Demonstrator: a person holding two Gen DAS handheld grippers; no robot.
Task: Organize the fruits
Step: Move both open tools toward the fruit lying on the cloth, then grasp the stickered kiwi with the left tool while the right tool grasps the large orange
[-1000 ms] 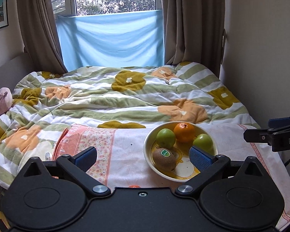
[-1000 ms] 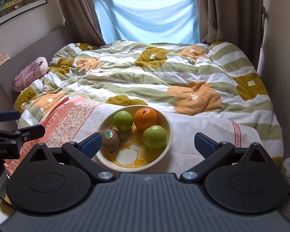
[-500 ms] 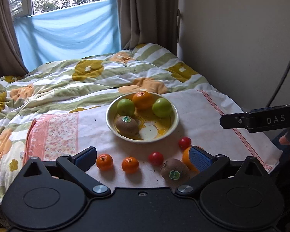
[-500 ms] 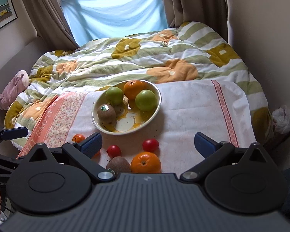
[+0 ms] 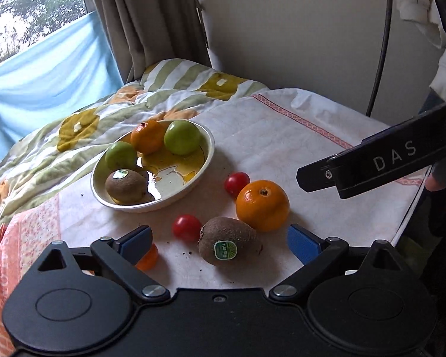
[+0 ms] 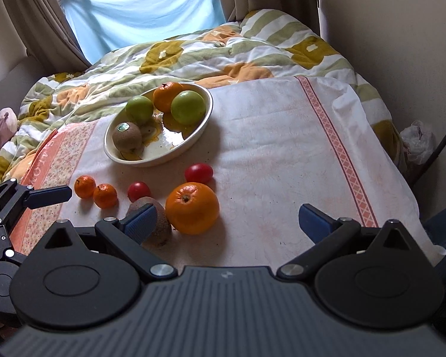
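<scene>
Left wrist view: brown fuzzy kiwi with a green sticker (image 5: 228, 241) lies on the white cloth with pink patterned borders (image 5: 282, 136), between the blue-padded fingers of the left gripper (image 5: 217, 242); fingers closing, not touching it yet. Large orange (image 5: 262, 205) touches the kiwi's far right side. 2 red cherry tomatoes (image 5: 187, 227) (image 5: 237, 182) sit near it. Small mandarin (image 5: 147, 257) is partly hidden behind the left finger. Round cream bowl with yellow print (image 5: 206, 160) behind holds 2 green apples, 1 orange and 1 stickered kiwi. Right wrist view: right gripper (image 6: 227, 223) fingers released wide, nothing between them, hovering over the cloth just right of the large orange. Cloth lies on a striped floral duvet (image 6: 193, 56) on the bed.
</scene>
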